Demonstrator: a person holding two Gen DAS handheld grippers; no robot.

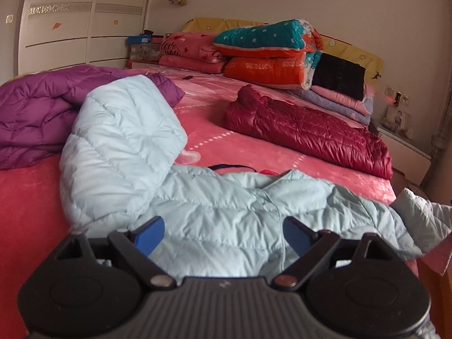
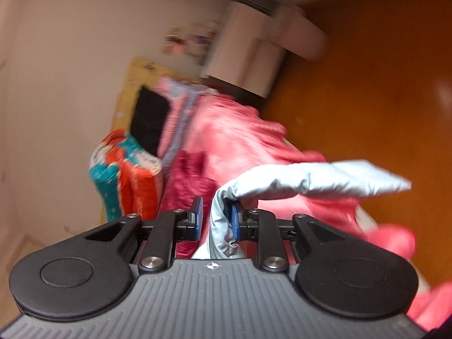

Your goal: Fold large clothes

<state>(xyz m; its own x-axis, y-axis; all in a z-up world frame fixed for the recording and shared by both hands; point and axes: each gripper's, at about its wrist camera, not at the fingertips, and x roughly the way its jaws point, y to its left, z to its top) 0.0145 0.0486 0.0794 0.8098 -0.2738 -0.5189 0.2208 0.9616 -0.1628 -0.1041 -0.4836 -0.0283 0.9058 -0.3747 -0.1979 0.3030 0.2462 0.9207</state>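
Pale blue puffer jacket spread on pink bed; right claw clenched on one sleeve end, left claw released above body; advisable: carry sleeve across chest, taut, without dragging body.

Far ahead of the tongs, folded quilts and a black bag sit stacked against the yellow headboard.
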